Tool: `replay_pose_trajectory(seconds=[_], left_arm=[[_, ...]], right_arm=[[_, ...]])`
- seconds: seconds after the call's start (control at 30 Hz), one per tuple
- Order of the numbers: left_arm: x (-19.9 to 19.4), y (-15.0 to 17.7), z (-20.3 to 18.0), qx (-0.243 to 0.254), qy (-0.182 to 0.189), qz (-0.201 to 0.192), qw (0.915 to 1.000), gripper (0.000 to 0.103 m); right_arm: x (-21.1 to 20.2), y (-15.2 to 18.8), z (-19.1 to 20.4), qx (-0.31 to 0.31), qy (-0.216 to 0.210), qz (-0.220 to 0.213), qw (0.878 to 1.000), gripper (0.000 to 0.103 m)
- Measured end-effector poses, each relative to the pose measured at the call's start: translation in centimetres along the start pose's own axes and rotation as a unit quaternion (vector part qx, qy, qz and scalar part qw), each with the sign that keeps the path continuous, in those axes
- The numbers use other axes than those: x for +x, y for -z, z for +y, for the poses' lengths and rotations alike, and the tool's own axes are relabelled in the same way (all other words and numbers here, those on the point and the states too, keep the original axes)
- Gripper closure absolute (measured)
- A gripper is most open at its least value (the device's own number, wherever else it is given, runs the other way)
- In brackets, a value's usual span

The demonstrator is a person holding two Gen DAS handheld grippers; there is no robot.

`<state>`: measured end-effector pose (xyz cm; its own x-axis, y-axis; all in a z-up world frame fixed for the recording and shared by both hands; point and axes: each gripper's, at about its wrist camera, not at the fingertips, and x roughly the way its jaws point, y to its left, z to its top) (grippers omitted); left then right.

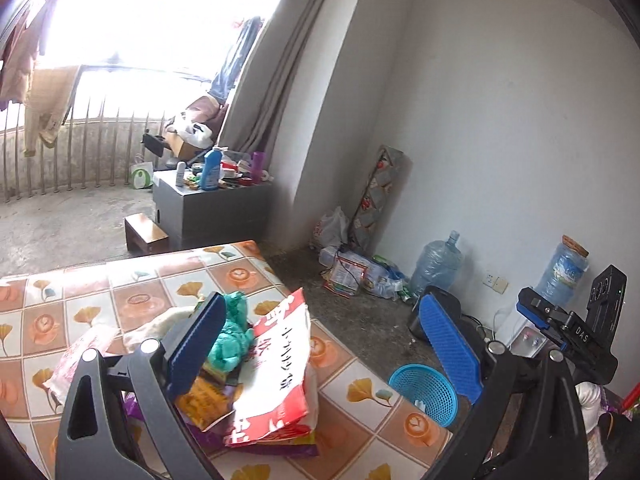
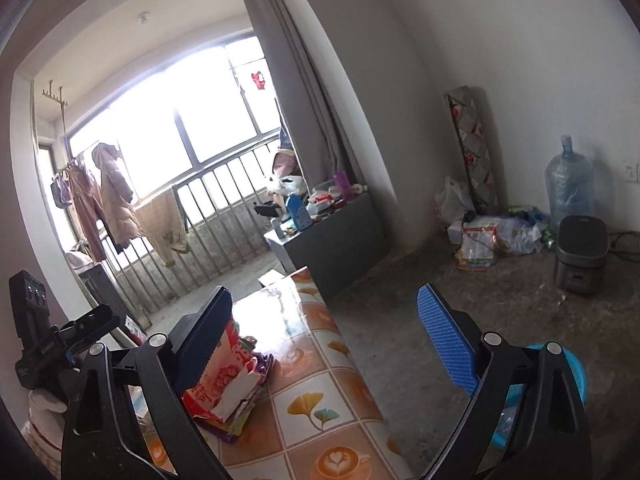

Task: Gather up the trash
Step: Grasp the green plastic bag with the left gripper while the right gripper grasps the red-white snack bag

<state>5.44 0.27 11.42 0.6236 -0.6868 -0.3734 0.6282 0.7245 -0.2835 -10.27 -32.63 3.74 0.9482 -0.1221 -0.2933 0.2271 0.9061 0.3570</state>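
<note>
Trash (image 1: 256, 376) sits heaped on the tiled bench (image 1: 120, 292): a red-and-white bag, a crumpled green bag (image 1: 232, 336) and wrappers. I see my left hand-held gripper (image 1: 324, 356) tilted over the pile, fingers spread wide, holding nothing. My right hand-held gripper (image 2: 328, 344) hovers level past the bench edge, also wide and unloaded. A blue basket (image 1: 426, 396) stands on the floor just beside the bench.
</note>
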Motion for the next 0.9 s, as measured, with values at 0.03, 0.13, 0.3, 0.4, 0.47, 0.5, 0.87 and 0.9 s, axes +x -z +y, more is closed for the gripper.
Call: replay_pose_trajectory(seconds=[0.03, 0.13, 0.3, 0.4, 0.47, 0.5, 0.87, 0.9], left_arm=[[-0.3, 0.1, 0.7, -0.008, -0.002, 0.000, 1.0000, 0.008], [-1.0, 0.5, 2.3, -0.026, -0.004, 0.000, 0.9997, 0.008], [-1.8, 1.3, 4.1, -0.040, -0.020, 0.003, 0.9990, 0.008], [-2.1, 2.2, 5.2, -0.045, -0.033, 0.007, 0.9984, 0.008], [-2.1, 2.6, 6.1, -0.055, -0.042, 0.013, 0.9975, 0.008], [-2.0, 2.8, 6.6, -0.062, -0.046, 0.017, 0.9969, 0.008], [3.2, 0.7, 9.8, -0.091, -0.009, 0.085, 0.9922, 0.026], [4.0, 0.4, 9.7, -0.088, -0.009, 0.093, 0.9918, 0.027]], right_arm=[[0.2, 0.1, 0.4, -0.004, -0.002, 0.003, 1.000, 0.016], [1.0, 0.4, 1.6, -0.013, -0.013, 0.018, 1.000, 0.021], [2.5, 1.2, 3.0, -0.010, -0.038, 0.055, 0.998, 0.031], [3.4, 1.7, 3.9, -0.005, -0.055, 0.077, 0.996, 0.036], [4.3, 2.0, 4.5, 0.004, -0.073, 0.092, 0.993, 0.037], [4.6, 2.2, 4.9, 0.009, -0.083, 0.100, 0.992, 0.038], [10.5, 3.3, 8.3, 0.054, -0.161, 0.185, 0.968, 0.046], [11.1, 3.2, 8.5, 0.059, -0.165, 0.191, 0.966, 0.047]])
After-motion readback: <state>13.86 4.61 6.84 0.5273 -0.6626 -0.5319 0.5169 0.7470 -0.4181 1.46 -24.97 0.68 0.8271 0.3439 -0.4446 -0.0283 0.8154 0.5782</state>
